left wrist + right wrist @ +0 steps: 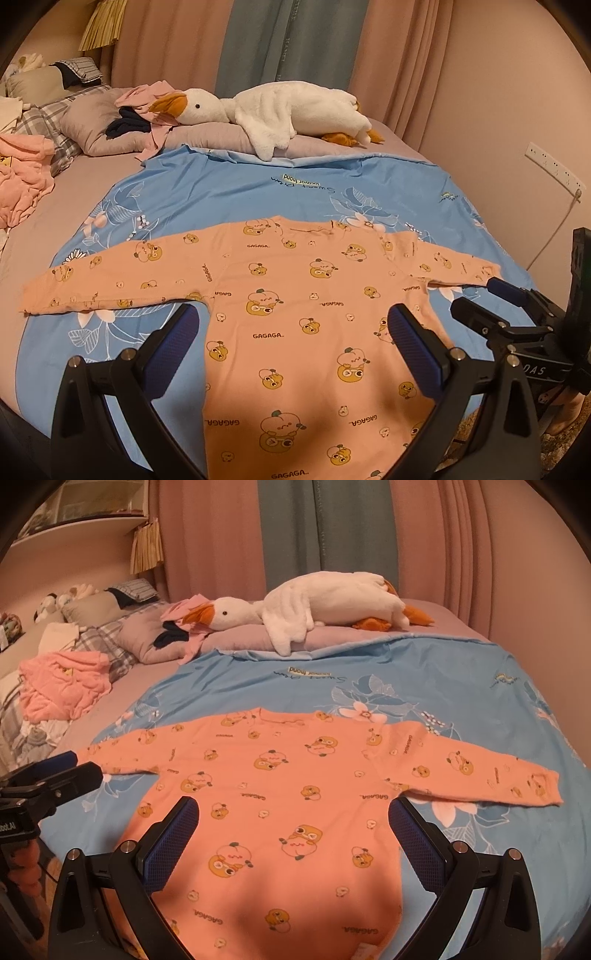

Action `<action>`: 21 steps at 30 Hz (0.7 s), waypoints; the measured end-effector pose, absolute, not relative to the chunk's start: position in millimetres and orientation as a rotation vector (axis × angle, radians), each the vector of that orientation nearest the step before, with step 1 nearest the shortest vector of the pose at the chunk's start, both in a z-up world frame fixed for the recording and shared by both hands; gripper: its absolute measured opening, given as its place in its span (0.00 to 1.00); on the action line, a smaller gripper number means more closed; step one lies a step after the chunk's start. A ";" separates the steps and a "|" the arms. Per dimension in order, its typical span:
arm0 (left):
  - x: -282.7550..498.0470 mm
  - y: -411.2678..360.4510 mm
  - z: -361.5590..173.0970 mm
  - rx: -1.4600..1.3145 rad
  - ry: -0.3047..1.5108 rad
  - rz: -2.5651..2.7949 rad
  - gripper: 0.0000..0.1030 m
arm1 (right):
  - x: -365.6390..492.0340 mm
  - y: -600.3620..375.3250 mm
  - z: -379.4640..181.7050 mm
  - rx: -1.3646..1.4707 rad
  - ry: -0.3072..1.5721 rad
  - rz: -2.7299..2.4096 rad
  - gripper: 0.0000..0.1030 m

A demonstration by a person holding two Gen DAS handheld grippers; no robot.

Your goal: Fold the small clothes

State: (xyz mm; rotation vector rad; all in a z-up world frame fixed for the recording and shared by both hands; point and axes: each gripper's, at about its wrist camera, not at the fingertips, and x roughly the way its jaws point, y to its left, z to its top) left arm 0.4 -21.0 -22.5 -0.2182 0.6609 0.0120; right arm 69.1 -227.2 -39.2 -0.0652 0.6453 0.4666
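Left wrist view puts your left hand-held gripper [293,339], jaws spread and empty, over the peach shirt [295,306] lying flat on the bed's blue sheet [236,184], sleeves running left-right. Your right hand-held gripper [293,819], equally agape, sits nearer the right sleeve [480,771].

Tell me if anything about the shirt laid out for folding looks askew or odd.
Nothing stands out. The orange shirt lies flat on the blue cover, both sleeves spread out, unfolded. Both grippers hover open over it.
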 end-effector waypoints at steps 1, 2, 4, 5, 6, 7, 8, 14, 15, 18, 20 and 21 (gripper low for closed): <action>0.5 -21.6 -22.5 -0.217 0.664 0.011 0.99 | 69.1 -227.4 -39.3 -0.065 0.644 0.467 0.99; 1.2 -21.4 -22.3 -0.218 0.666 0.010 0.99 | 69.2 -227.5 -39.3 -0.065 0.644 0.467 0.99; 1.0 -22.1 -22.2 -0.218 0.667 0.009 0.99 | 69.2 -228.5 -39.5 -0.062 0.643 0.467 0.99; 1.2 -22.1 -22.4 -0.218 0.667 0.011 0.99 | 69.3 -228.9 -39.6 -0.060 0.644 0.469 0.99; 1.2 -22.1 -22.5 -0.218 0.670 0.012 0.99 | 69.4 -229.0 -39.8 -0.060 0.644 0.469 0.99; 1.3 -22.0 -22.7 -0.218 0.672 0.013 0.99 | 69.0 -229.0 -39.7 -0.061 0.643 0.467 0.99; 1.7 -22.3 -22.7 -0.218 0.673 0.014 0.99 | 69.0 -229.1 -39.7 -0.060 0.643 0.468 0.99; 4.9 -22.3 -22.8 -0.231 0.680 0.016 0.99 | 67.5 -232.3 -37.6 -0.049 0.639 0.460 0.99; 4.8 -22.6 -22.8 -0.230 0.680 0.017 0.99 | 66.9 -233.5 -36.8 -0.047 0.636 0.461 0.99; 4.4 -23.1 -22.6 -0.230 0.678 0.016 0.99 | 65.3 -237.2 -34.9 -0.041 0.631 0.456 0.99; 3.8 -24.1 -21.8 -0.230 0.670 0.008 0.99 | 64.9 -240.1 -34.1 -0.031 0.628 0.463 0.99; 3.7 -24.6 -21.3 -0.228 0.669 0.007 0.99 | 65.1 -241.4 -33.5 -0.024 0.625 0.470 0.99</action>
